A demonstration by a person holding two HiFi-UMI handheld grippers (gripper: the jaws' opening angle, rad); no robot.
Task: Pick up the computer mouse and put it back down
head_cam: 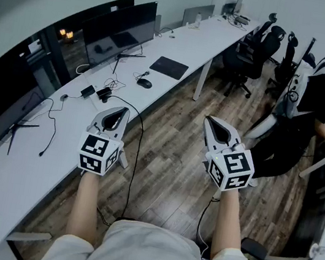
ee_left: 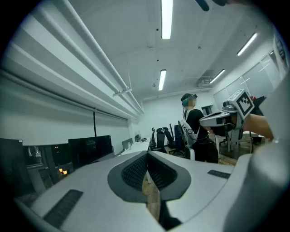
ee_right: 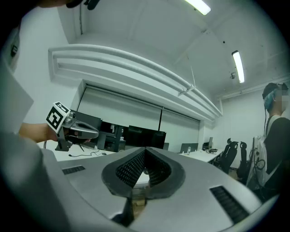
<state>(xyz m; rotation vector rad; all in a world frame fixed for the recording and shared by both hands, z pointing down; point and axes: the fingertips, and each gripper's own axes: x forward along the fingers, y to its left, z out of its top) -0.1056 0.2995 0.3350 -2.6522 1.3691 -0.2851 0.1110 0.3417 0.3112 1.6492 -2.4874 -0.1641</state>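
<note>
The black computer mouse (head_cam: 144,83) lies on the long white desk (head_cam: 184,43), just left of a black mouse pad (head_cam: 168,67). Both grippers hang level over the wooden floor, well short of the mouse. My left gripper (head_cam: 118,111) is near the desk's front edge, its jaws pressed together with nothing between them. My right gripper (head_cam: 216,122) is farther right over the floor, also shut and empty. In the left gripper view the left gripper (ee_left: 147,156) points along the room and the right gripper (ee_left: 226,118) shows at the side. The right gripper view shows the right gripper (ee_right: 145,152) closed.
Dark monitors (head_cam: 121,29) stand along the desk's back, with cables and a power adapter (head_cam: 103,92) in front of them. Black office chairs (head_cam: 258,46) stand at the far end. A person in black and white (head_cam: 306,108) stands at another desk on the right.
</note>
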